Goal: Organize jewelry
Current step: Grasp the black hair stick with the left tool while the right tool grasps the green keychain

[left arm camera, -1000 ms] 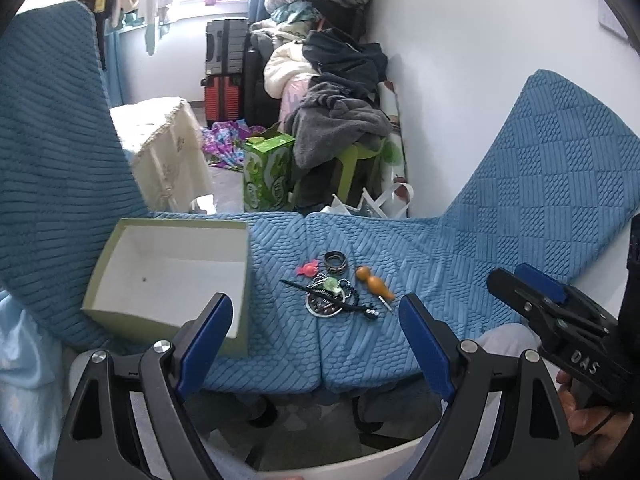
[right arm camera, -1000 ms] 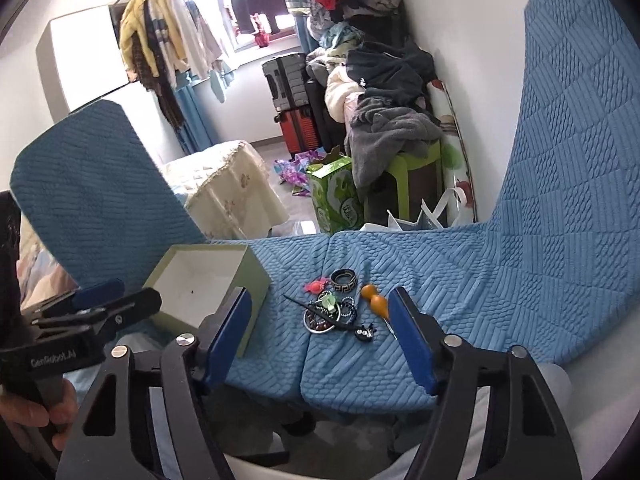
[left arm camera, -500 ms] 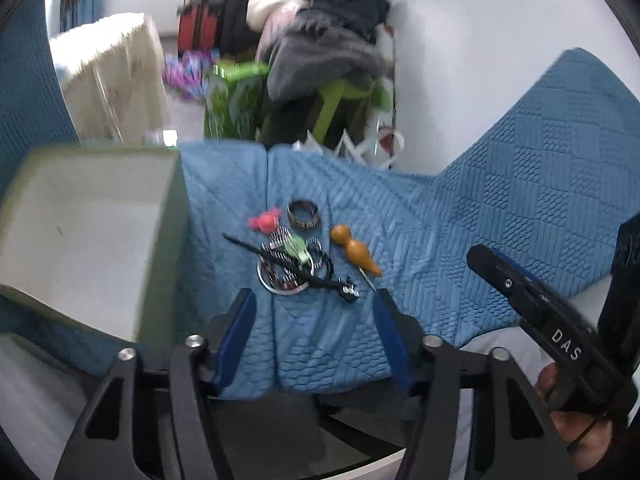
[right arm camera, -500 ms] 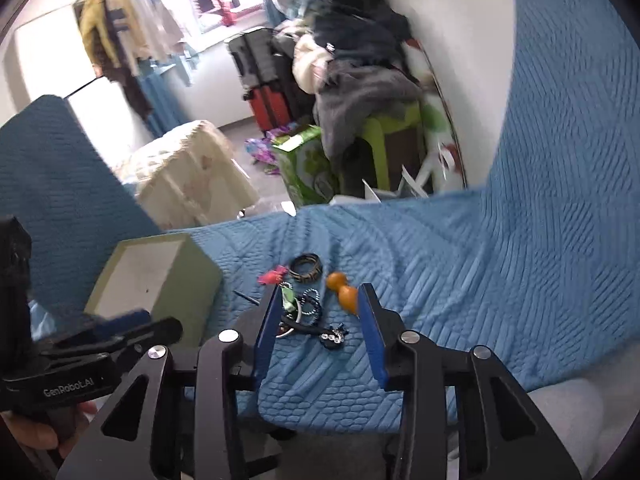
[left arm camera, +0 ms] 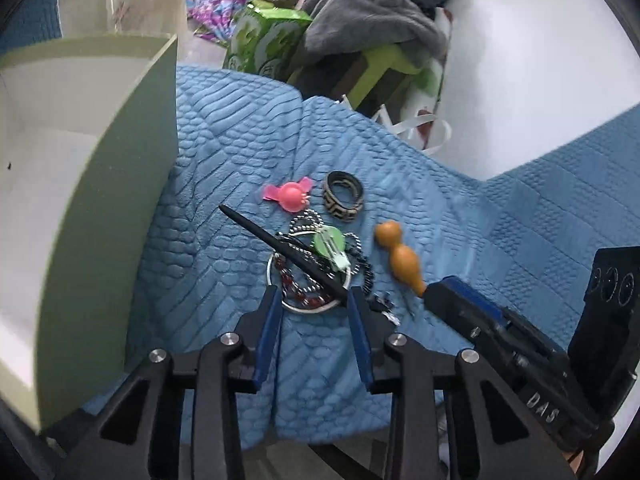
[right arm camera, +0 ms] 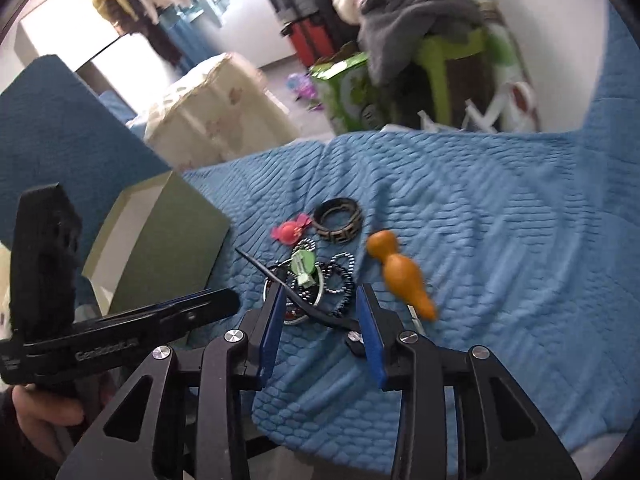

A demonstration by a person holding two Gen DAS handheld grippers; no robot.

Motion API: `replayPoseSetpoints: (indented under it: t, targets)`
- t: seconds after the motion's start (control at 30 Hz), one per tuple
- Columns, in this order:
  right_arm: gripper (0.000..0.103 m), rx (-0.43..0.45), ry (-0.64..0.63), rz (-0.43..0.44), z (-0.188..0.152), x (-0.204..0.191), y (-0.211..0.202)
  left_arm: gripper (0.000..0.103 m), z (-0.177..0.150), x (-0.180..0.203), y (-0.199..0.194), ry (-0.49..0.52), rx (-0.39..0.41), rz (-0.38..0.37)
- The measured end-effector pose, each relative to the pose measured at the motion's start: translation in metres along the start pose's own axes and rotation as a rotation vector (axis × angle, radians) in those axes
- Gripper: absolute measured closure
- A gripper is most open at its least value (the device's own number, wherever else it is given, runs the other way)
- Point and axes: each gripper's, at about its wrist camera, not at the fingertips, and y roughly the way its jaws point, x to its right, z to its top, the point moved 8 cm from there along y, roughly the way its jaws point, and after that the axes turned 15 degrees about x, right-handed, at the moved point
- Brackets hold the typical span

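We list the jewelry pile [left arm camera: 316, 268] just beyond the left gripper [left arm camera: 314, 300], hairpin [left arm camera: 280, 246] slanting far-left to near-right; jaws just narrowed, half-open, holding nothing.

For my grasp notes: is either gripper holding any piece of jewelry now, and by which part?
Nothing is held. The left gripper and right gripper, jaws just narrowing, hover above the tangled jewelry pile on the blue quilted cover.
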Motion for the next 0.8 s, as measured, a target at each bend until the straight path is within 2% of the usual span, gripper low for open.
replayPoseSetpoints:
  t: [0.03,0.23,0.37,0.53,0.67,0.8]
  targets:
    - [0.069,-0.013,-0.012,0.008,-0.002,-0.002,0.006,0.074,0.000,-0.001,0.005,-0.010,-0.007,-0.003]
    - [0.073,-0.053,-0.115,0.028,-0.010,-0.006,0.037,0.074,0.008,-0.016,0.031,-0.056,-0.008,0.032]
    - [0.077,-0.074,-0.141,0.039,-0.014,-0.004,0.049,0.075,0.008,-0.021,0.042,-0.085,-0.020,0.050]
    - [0.077,-0.079,-0.191,0.040,-0.015,-0.007,0.063,0.084,0.014,-0.028,0.047,-0.099,-0.005,0.063]
    - [0.071,-0.060,-0.227,0.052,-0.015,-0.010,0.071,0.085,0.017,-0.033,0.053,-0.126,-0.009,0.066]
    - [0.071,-0.042,-0.281,0.056,-0.013,-0.014,0.076,0.085,0.020,-0.033,0.056,-0.120,-0.016,0.061]
